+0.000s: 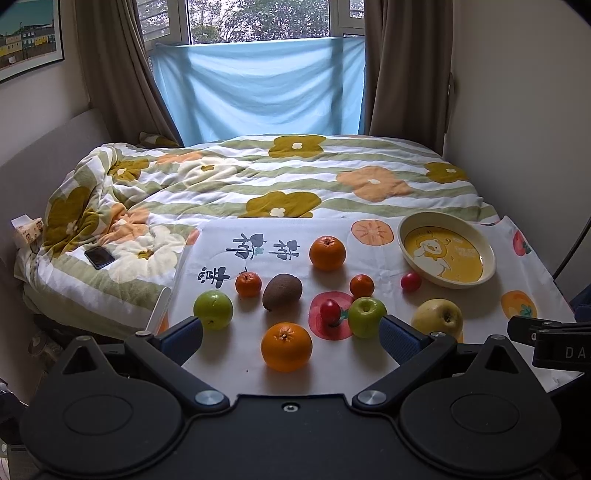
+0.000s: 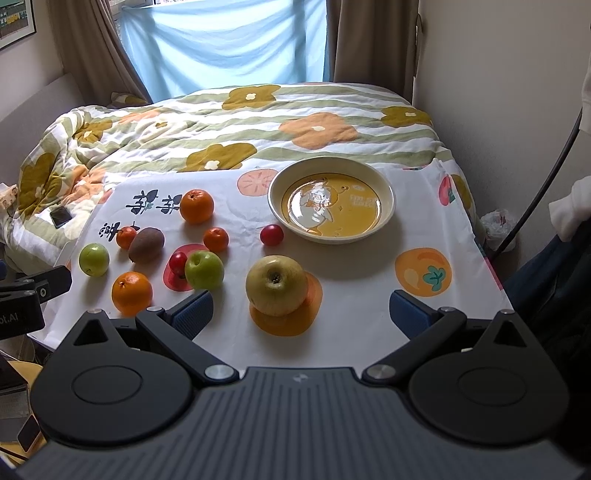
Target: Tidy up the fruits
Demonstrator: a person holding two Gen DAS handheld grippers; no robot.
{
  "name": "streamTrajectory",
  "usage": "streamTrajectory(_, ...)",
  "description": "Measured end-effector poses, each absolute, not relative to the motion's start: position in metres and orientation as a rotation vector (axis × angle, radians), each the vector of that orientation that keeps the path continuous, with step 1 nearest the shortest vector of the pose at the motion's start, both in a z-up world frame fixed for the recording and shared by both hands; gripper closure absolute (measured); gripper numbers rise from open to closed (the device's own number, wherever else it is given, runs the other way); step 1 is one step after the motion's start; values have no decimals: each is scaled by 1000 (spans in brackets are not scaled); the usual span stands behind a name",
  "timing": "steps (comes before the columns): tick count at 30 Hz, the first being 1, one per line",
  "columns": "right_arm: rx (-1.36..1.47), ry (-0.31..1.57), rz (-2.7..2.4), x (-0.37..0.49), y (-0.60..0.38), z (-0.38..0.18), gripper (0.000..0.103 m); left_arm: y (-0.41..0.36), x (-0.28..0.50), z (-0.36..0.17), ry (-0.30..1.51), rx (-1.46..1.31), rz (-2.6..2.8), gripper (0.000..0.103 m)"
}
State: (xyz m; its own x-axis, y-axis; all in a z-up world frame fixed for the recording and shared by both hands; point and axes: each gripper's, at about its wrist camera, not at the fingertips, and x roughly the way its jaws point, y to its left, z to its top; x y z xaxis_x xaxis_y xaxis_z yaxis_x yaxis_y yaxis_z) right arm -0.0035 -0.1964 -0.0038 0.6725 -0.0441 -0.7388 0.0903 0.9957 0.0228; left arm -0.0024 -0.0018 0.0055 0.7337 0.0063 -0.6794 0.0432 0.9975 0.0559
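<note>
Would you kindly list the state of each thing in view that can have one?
left gripper: open, holding nothing
right gripper: open, holding nothing
bowl: upright, empty
yellow apple: on the cloth, stem end up, not in the bowl
kiwi: lying on its side on the cloth
phone: on the quilt, screen dark

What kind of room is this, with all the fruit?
Most likely a bedroom. A bed with a flowered quilt fills the room, brown curtains hang at the window, and the fruit sits on a cloth-covered table at the bed's foot.
</note>
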Motion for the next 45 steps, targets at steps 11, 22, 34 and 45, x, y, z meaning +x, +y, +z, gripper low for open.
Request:
streamTrajectory(11,61,830,-77,0,-197,-5,0,2,0,6,749,62,-21,0)
streamTrajectory(22,66,829,-74,-2,-196,-3,0,1,1,5,748,64,-26,0)
streamTrajectory(34,68,831,-74,-1,-196,-3,0,0,5,4,750,66,-27,0)
streamTrajectory(45,68,832,-73,-1,-195,-3,0,0,14,2,760,55,-27,0)
